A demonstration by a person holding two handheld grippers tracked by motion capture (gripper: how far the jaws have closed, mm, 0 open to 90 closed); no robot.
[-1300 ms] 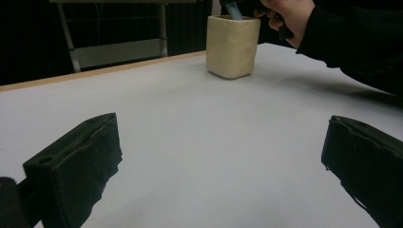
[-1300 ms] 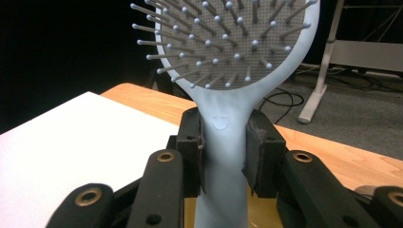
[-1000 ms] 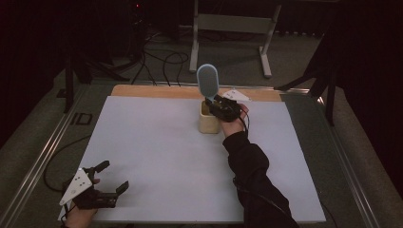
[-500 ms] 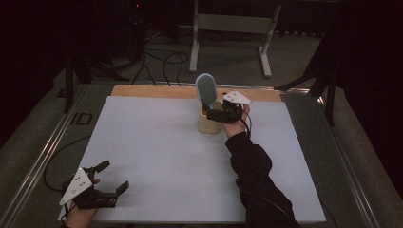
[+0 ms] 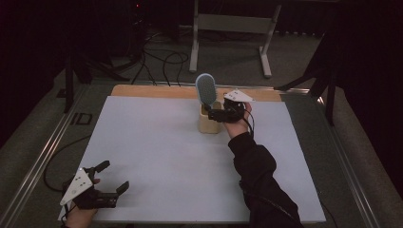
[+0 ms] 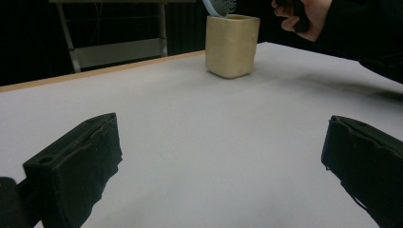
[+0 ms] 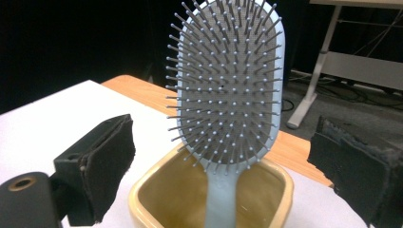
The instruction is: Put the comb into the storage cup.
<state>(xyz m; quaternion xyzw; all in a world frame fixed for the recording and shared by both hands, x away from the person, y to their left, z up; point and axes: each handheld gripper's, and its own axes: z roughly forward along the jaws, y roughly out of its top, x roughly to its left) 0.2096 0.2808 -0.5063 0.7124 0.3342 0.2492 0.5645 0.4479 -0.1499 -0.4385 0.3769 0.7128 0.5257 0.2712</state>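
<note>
A white-covered table point(image 5: 157, 156) is seen in a dark room, a metal stand point(image 5: 228, 23) behind it. Near its far edge, a pale blue hairbrush point(image 7: 227, 85) stands handle-down in a yellowish cup point(image 5: 209, 122). The right gripper point(image 5: 219, 115), beside the cup, has just been opened, nothing between its jaws; a straight, clean withdrawal is advised. The left gripper point(image 5: 108, 183) rests open, well away from the cup.
</note>
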